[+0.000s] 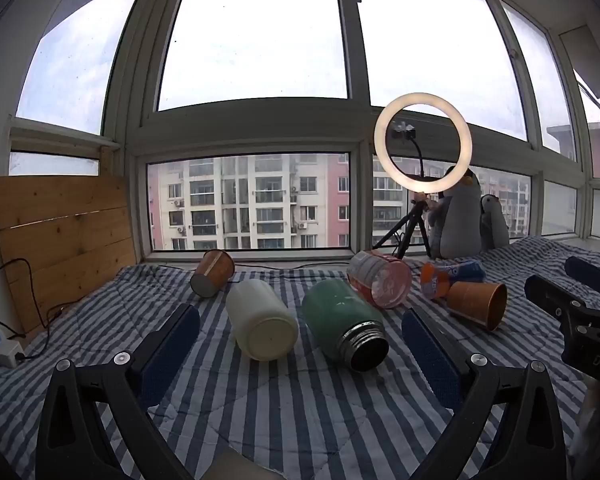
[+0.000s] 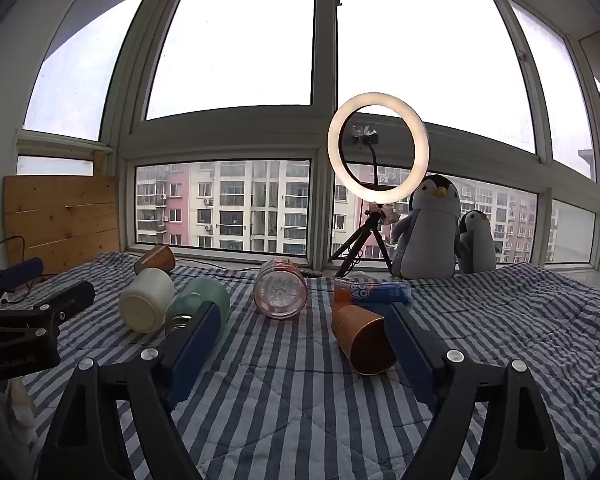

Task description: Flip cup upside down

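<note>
Brown paper cup (image 2: 363, 339) on its side on the striped bedspread (image 2: 300, 400), mouth toward camera, just beside the right gripper's (image 2: 300, 332) right finger. Right fingers spread, nothing held. Left gripper (image 1: 300, 344) also spread wide, empty, facing a white jar (image 1: 260, 320) and green flask (image 1: 344, 320), both toppled. Second brown cup (image 1: 212, 273) near the window. Ring light (image 1: 423, 143) behind.
</note>
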`<control>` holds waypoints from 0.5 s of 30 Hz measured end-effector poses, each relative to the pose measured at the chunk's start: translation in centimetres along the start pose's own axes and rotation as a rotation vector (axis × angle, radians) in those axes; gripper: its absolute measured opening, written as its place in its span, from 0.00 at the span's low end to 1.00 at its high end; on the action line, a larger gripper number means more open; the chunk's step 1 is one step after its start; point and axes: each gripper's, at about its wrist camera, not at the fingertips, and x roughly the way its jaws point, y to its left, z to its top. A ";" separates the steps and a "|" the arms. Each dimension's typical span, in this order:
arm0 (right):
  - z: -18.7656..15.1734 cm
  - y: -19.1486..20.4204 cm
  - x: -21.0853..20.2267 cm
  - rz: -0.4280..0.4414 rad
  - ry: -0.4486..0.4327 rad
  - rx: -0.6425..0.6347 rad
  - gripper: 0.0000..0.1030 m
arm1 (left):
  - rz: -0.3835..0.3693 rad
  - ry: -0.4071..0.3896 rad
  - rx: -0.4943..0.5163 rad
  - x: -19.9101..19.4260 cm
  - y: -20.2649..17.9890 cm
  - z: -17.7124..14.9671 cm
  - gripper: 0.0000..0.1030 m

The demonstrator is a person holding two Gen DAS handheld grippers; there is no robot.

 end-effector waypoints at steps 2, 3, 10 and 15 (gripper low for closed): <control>0.0 0.0 0.0 0.000 0.005 -0.001 0.79 | -0.001 0.004 -0.001 0.0 0.0 0.0 0.99; 0.0 0.0 0.0 0.000 0.004 0.001 0.79 | -0.001 0.004 -0.001 0.0 0.0 0.0 0.99; 0.0 -0.1 0.0 0.000 0.000 0.001 0.79 | -0.001 0.003 -0.003 0.0 0.0 0.0 0.99; 0.0 -0.1 0.0 0.000 0.001 0.001 0.79 | -0.002 0.005 -0.004 0.0 0.0 0.0 0.99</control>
